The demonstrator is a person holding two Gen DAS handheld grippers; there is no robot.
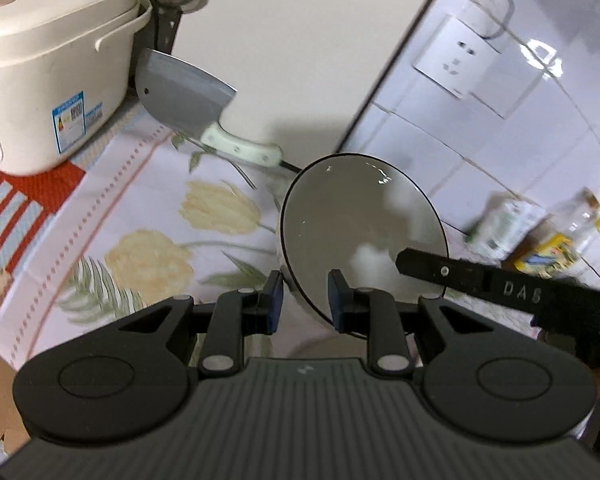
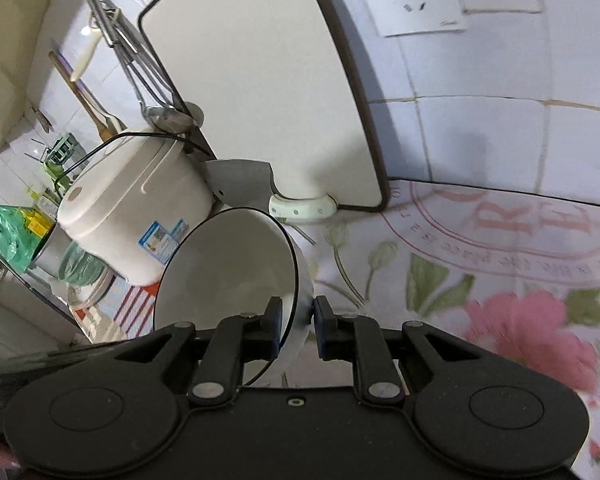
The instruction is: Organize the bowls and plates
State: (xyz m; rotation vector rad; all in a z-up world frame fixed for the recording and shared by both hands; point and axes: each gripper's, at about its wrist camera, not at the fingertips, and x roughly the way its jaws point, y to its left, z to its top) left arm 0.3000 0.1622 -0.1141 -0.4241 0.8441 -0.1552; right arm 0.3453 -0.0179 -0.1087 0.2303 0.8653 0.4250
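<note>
A rice cooker [image 1: 48,68] stands at the left with its lid closed. A cleaver [image 1: 188,96] leans beside it. The white bowl [image 1: 360,232], tilted and with nothing in it, hangs above the floral cloth [image 1: 140,216]. The left gripper [image 1: 305,300] pinches its near rim; the right gripper [image 2: 296,322] clamps the rim too.

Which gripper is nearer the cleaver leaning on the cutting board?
Hard to call. Both the left gripper and right gripper pinch the same bowl rim, and the cleaver lies just beyond it in both views.
</note>
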